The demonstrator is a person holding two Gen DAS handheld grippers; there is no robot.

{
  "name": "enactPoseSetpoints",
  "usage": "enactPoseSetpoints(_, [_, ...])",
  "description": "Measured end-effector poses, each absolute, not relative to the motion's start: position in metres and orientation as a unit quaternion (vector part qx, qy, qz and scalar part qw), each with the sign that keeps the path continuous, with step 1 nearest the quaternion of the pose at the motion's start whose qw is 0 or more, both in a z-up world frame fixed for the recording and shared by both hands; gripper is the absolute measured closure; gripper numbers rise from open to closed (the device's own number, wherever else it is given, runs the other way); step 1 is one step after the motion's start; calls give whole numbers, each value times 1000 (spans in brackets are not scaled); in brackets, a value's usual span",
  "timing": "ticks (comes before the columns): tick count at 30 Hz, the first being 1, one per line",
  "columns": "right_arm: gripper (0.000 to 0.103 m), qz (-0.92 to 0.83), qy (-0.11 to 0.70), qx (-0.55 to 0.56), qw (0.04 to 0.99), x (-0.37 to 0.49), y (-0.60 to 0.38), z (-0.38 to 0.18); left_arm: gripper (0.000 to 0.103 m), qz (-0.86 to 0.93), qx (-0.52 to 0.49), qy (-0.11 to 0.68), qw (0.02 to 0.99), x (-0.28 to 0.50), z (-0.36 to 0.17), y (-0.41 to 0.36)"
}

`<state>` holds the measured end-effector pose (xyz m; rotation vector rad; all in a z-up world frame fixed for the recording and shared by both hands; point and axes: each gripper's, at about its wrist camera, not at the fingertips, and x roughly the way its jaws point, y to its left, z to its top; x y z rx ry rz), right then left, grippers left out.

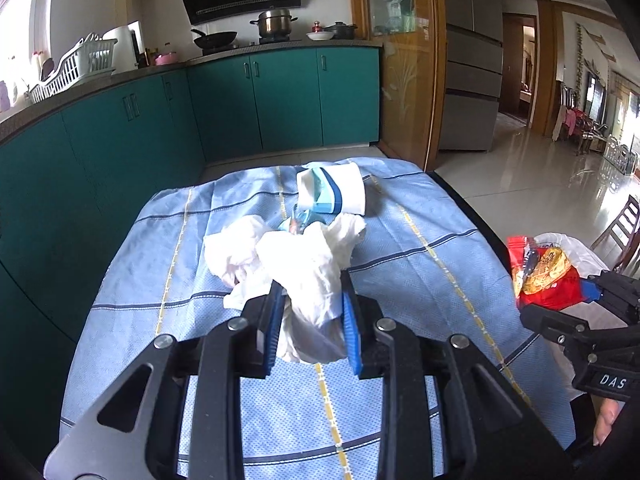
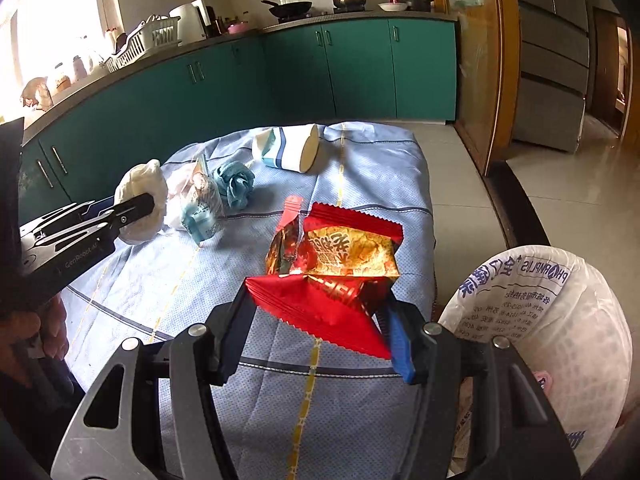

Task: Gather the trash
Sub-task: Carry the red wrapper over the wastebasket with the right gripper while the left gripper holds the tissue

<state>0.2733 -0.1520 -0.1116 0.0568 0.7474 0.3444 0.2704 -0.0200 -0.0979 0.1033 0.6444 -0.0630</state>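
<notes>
Though half hidden by tissue wad, left gripper pinching it; right gripper clamping red wrapper; white bag, four o'clock, cut off.

Left gripper, right gripper: black frames, blue pads, silver screws.

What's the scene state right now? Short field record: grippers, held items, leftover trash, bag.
left gripper: shut on crumpled white tissue
right gripper: shut on red snack wrapper
trash bag: white, open, off the table's right edge
on table: paper cup on its side, blue crumpled wad, small clear packet
table cover: blue checked cloth
</notes>
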Motion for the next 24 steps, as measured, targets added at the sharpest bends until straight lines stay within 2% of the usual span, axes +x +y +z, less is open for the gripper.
enactPoseSetpoints(12, [44,184,325,12,928,257,-143,-102,75,-34,52,307,950,267,-93,-22])
enactPoseSetpoints(19, [44,159,279,67,945,249,-177,-88,75,-57,54,300,951,262,-90,-40])
enactPoseSetpoints(24, [44,100,283,93,949,253,-210,-91,75,-76,52,299,950,261,-90,-62])
